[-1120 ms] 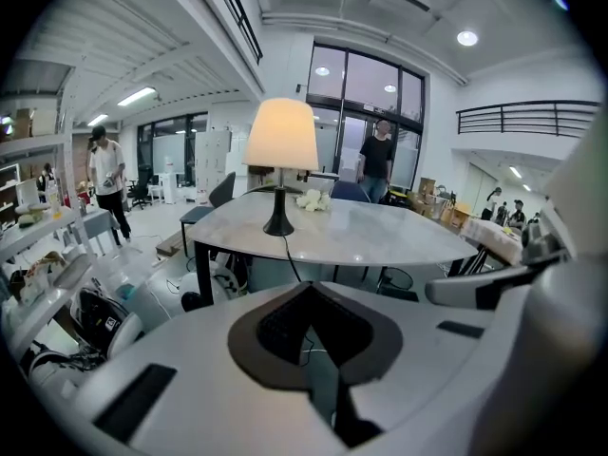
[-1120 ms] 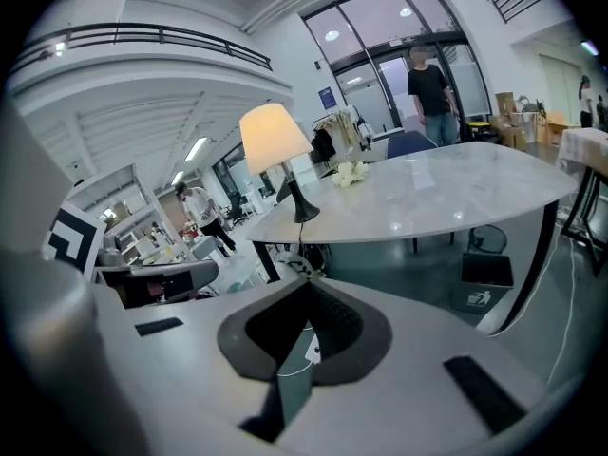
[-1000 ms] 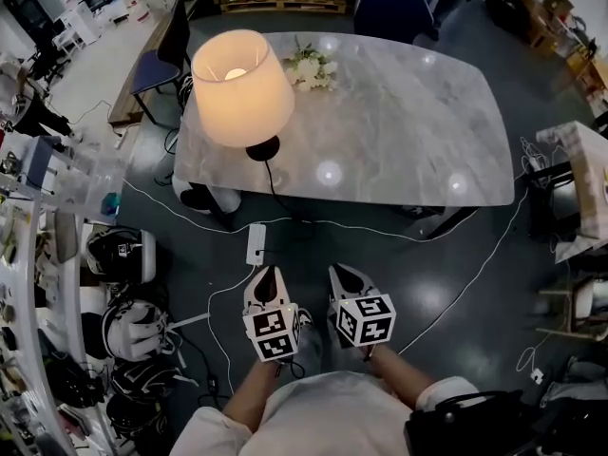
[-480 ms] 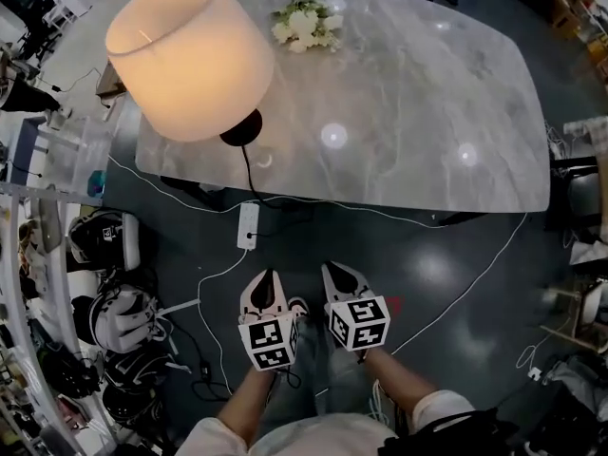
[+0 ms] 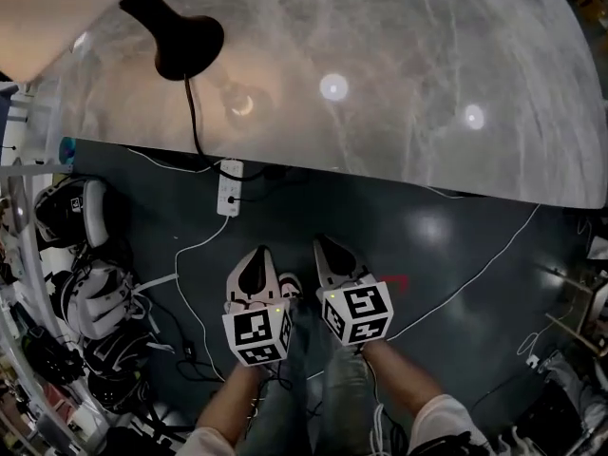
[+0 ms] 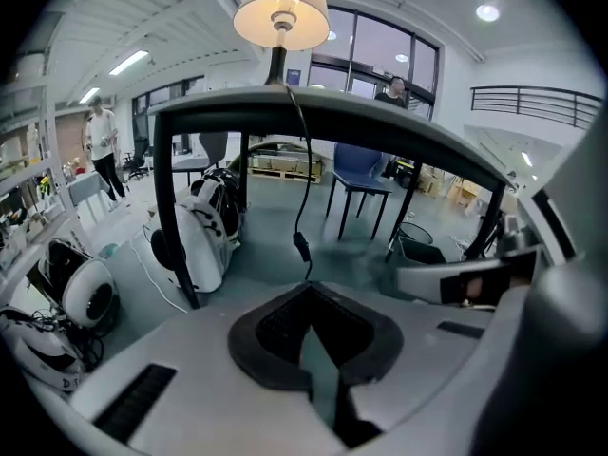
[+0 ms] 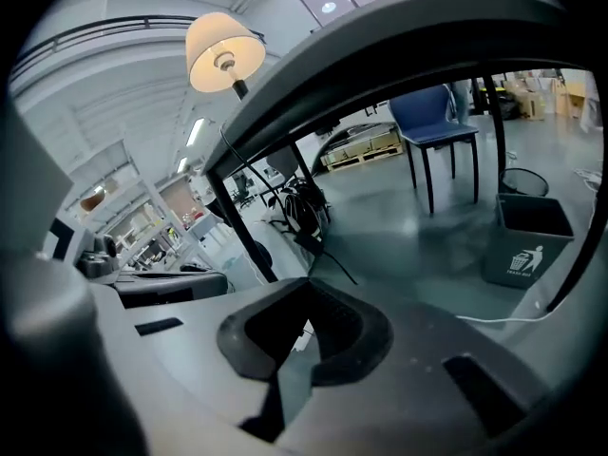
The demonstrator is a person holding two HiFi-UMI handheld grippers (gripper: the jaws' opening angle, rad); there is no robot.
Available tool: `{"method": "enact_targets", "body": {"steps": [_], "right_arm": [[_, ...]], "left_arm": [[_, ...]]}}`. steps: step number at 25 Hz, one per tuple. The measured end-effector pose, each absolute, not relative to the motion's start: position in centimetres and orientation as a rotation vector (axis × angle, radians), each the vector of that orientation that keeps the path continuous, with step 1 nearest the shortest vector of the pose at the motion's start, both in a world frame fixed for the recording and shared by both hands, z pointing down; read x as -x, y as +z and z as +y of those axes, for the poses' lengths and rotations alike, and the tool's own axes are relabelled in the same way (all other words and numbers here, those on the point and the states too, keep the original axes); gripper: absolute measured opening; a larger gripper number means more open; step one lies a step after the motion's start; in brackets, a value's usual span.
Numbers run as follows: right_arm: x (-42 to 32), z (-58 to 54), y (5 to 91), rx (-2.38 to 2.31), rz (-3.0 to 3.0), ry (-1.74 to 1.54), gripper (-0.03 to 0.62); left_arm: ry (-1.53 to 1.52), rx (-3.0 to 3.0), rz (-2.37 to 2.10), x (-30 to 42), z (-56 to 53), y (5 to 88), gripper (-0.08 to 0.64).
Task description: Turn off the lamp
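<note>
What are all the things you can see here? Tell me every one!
Lamp with cream shade and black base: one, lit, on the table.
Grey marble table: one, ahead of the grippers.
Black lamp cord: one, from lamp base over the table edge.
White power strip: one, on the dark floor by the table.
White-and-black helmets: several, far left.
Blue chair: one, beyond the table.
Grey waste bin: one, on the floor.
Left gripper: one, white, jaws shut, empty.
Right gripper: one, white, jaws shut, empty.

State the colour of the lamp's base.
Black. The lamp base shows best in the head view, standing on the grey marble table.
</note>
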State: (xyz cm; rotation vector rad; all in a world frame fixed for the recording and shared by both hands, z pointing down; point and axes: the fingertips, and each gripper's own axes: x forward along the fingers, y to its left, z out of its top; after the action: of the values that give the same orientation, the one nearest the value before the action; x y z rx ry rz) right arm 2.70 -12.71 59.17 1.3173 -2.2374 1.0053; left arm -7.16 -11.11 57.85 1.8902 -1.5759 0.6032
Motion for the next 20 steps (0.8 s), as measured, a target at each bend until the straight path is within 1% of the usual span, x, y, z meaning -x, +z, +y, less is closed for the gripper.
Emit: {"method": "enact_targets", "body": {"steps": [6,13,20], "right_arm": [[-2.8,-14.4,66.9,-1.337,-2.228,1.008,-0.002],[-2.0,-13.9,68.3,-1.317,-2.204,0.998,-0.002],[-1.3,-17.6,69.9,-1.285,-2.25,0.906,0.0]], "left_arm": [[0.589,-1.877,-1.624,7.9,-14.1,65.1,-0.002],[0.575,-1.869,-1.62,7.9,-13.7,65.7,-0.002],[0.552,-1.856,-1.621,8.2,-15.0,65.7,-0.002]]}}
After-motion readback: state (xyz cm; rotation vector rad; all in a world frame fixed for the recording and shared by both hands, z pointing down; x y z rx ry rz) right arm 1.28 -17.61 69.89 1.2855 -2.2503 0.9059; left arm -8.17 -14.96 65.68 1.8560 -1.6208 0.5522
